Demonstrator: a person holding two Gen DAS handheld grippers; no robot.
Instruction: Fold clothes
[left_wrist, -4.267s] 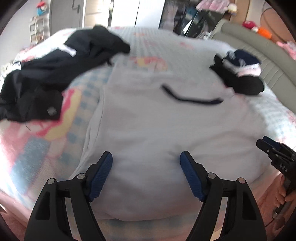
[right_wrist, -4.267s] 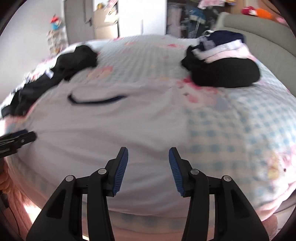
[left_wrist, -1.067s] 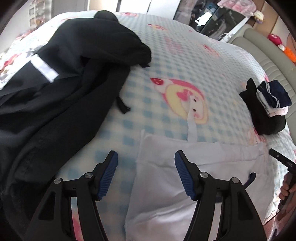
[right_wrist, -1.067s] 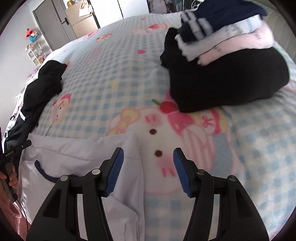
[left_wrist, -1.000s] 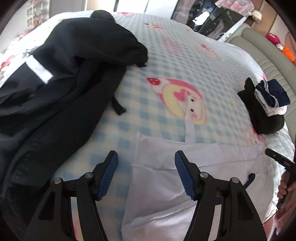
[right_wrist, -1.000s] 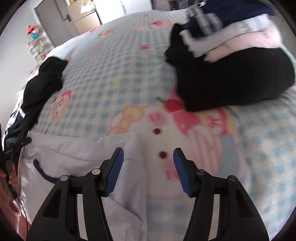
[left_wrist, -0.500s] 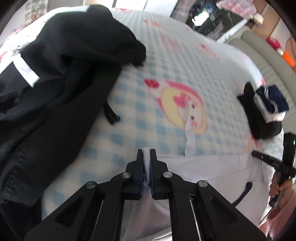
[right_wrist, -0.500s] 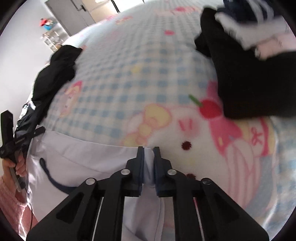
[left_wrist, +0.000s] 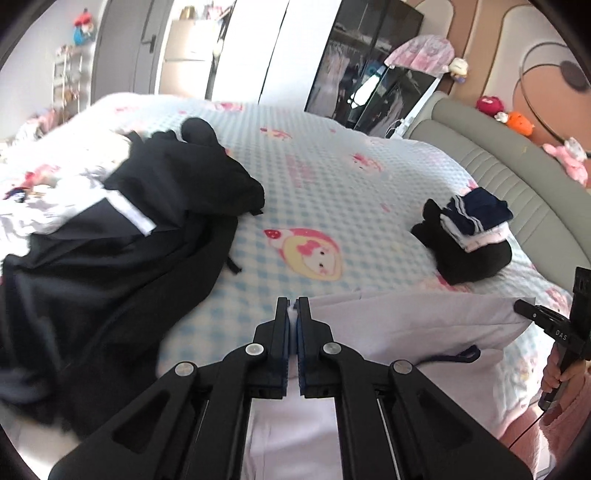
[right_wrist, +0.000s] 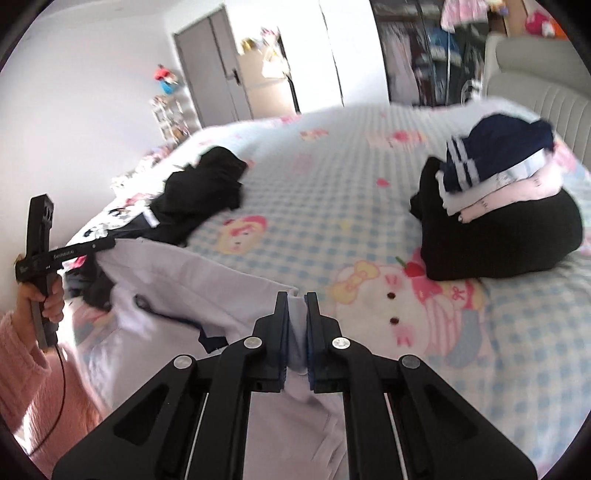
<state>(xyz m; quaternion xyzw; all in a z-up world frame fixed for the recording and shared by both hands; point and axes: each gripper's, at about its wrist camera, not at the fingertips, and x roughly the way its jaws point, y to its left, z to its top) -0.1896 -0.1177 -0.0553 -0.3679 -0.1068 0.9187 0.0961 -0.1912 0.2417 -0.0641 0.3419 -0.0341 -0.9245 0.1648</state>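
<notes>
While both tongs gripped cloth:
Left tongs (left_wrist: 294, 308): clamped onto the white garment (left_wrist: 413, 325) corner.
Right tongs (right_wrist: 296, 301): pinching its other corner.
Garment: half lifted off the bed (left_wrist: 332, 192), near the folded pile (right_wrist: 498, 206).

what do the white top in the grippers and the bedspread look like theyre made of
White top: thin, matte woven cloth, likely cotton or a blend; it drapes in soft folds.
Bedspread: thicker, looks fleecy or waffle-textured, a printed blue check with cartoon figures; fibre unclear.
</notes>
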